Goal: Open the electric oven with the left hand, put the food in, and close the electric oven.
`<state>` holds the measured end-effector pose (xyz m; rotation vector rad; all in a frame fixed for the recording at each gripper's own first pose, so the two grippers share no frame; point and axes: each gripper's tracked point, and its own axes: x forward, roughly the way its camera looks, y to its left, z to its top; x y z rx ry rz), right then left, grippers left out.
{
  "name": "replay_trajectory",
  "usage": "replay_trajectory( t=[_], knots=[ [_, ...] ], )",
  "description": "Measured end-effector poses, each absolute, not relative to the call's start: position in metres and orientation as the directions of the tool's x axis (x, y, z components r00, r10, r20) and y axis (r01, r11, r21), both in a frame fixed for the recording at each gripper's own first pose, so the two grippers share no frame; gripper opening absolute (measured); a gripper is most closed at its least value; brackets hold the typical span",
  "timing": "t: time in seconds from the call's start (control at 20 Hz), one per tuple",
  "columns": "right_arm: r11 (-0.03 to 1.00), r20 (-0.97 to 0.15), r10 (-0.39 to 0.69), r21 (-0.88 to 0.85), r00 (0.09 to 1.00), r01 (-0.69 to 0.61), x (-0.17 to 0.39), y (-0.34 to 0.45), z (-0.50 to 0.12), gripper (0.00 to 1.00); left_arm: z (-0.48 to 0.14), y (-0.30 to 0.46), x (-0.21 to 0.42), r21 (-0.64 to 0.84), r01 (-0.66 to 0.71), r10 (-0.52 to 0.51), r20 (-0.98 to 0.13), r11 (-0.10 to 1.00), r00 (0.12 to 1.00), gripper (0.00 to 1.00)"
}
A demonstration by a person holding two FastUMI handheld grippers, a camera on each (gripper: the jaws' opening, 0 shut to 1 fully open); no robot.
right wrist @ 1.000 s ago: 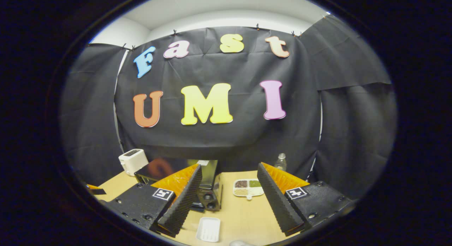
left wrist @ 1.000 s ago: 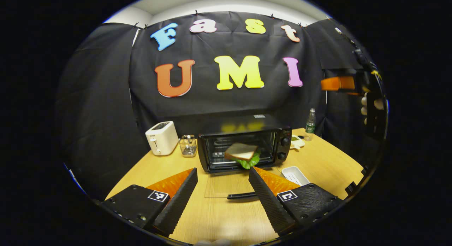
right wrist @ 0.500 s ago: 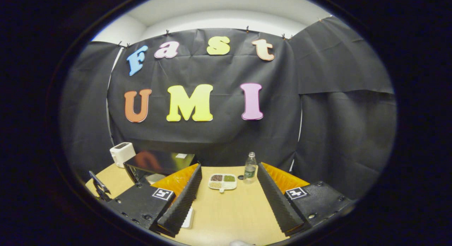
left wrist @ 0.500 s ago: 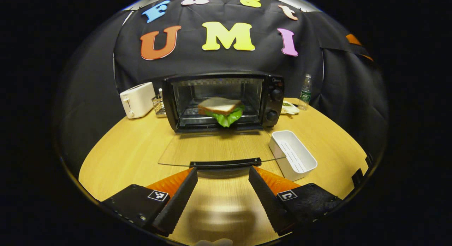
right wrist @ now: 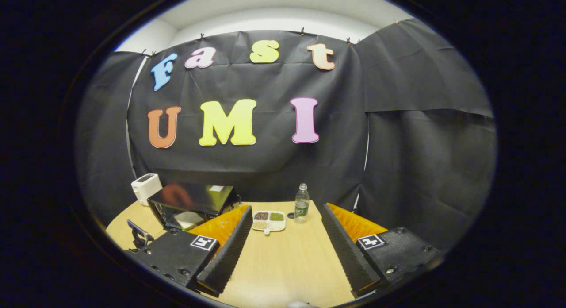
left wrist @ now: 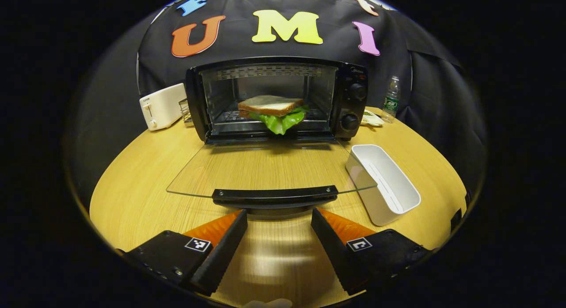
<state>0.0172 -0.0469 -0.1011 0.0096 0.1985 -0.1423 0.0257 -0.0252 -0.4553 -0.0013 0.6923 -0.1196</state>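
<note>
The black electric oven (left wrist: 349, 100) stands open at the back of the wooden table, and a sandwich (left wrist: 270, 107) with lettuce hanging out lies on its rack. Its glass door (left wrist: 265, 168) lies flat toward me, with the black door handle (left wrist: 275, 195) at the near edge. My left gripper (left wrist: 279, 217) is open just in front of and slightly below that handle, nothing between its fingers. In the right gripper view, my right gripper (right wrist: 286, 210) is open and empty above the table, and the oven (right wrist: 190, 202) sits off to its left.
A white rectangular tray (left wrist: 383, 183) lies right of the door. A white toaster (left wrist: 162, 106) and a small wire rack (left wrist: 185, 112) stand left of the oven. A water bottle (left wrist: 391, 100) and a divided dish (right wrist: 268, 220) sit at the back right.
My left gripper has dropped and moved forward, close to the lowered door's handle. My right gripper has swung to the right, away from the oven.
</note>
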Motion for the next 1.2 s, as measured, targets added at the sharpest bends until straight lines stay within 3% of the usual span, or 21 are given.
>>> replay_trajectory(
  t=[0.65, 1.2],
  knots=[
    [0.994, -0.203, -0.105, 0.011, 0.974, 0.11, 0.037, -0.037, -0.099, 0.94, -0.41, -0.022, 0.041, -0.042, 0.087, -0.095, -0.613, 0.995, 0.785, 0.96],
    [0.989, -0.191, -0.133, 0.043, 0.972, 0.144, 0.045, -0.054, -0.09, 0.94, -0.311, -0.02, 0.117, 0.005, 0.118, -0.103, -0.449, 0.993, 0.887, 0.96]
  ],
)
